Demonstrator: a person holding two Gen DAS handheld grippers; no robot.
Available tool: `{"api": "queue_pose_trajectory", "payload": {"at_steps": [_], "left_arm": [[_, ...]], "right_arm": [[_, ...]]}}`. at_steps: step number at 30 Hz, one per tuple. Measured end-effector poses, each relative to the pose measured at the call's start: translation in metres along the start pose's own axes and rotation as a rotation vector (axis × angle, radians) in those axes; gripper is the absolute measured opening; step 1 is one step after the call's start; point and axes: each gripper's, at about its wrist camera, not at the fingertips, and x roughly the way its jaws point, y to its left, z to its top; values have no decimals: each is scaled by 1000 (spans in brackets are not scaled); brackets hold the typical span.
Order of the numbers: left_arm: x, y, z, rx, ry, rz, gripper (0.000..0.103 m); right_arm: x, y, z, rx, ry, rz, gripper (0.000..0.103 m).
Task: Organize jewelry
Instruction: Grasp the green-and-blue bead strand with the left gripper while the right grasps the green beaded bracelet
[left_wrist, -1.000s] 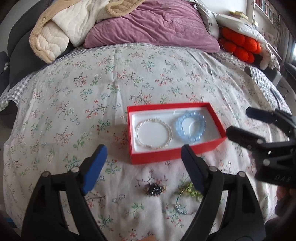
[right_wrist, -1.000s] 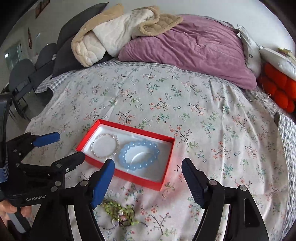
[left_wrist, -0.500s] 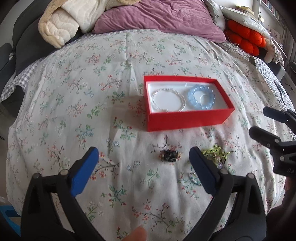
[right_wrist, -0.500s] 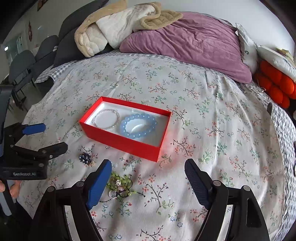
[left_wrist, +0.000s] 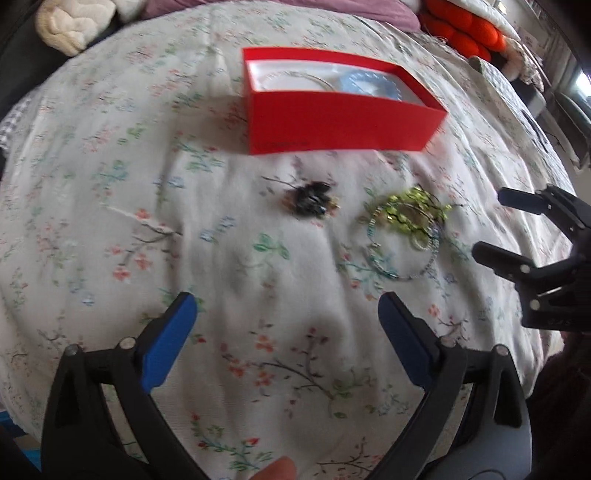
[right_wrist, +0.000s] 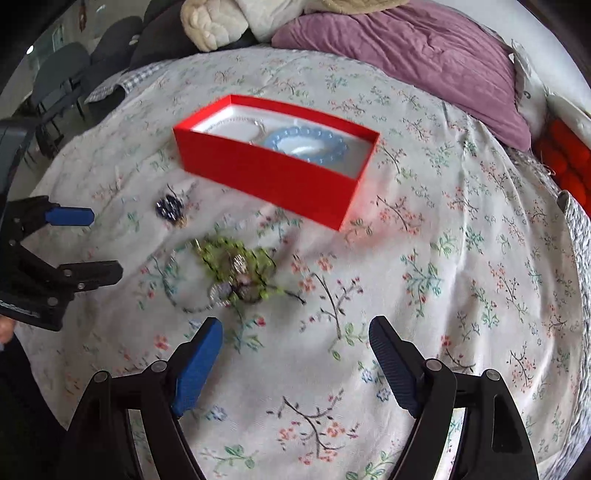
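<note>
Both grippers lower, red box (left_wrist: 343, 122) nearer

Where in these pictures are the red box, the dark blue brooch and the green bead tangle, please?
red box (right_wrist: 269, 181), right wrist view, near side wall.
dark blue brooch (left_wrist: 312, 199), left wrist view, its dark centre.
green bead tangle (right_wrist: 236, 262), right wrist view, middle of the cluster.

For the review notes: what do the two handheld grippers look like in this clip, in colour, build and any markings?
Both match: the left gripper and the right gripper have black plastic arms studded with silver rivets, and each of their two jaws is faced with a blue ribbed pad. The left gripper's body carries small white lettering, too blurred to read. No cables or sleeves are visible.
</note>
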Motion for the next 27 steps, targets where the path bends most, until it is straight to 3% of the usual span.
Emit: {"api": "queue_pose_trajectory", "payload": {"at_steps": [3, 6, 11, 15, 19, 27], "left_arm": [[3, -11, 3, 15, 4, -37, 98], [3, -24, 9, 38, -10, -85, 91], [15, -40, 17, 69, -16, -94, 53], [24, -47, 22, 94, -22, -53, 37], [24, -53, 23, 123, -28, -37, 8], [9, -53, 19, 140, -55, -45, 5]], "right_arm": [[2, -5, -6, -5, 11, -12, 83], [1, -9, -9, 2, 10, -4, 83], [-1, -10, -7, -5, 5, 2, 83], [0, -9, -7, -14, 6, 1, 83], [2, -8, -5, -20, 3, 5, 83], [4, -7, -3, -26, 4, 12, 83]]}}
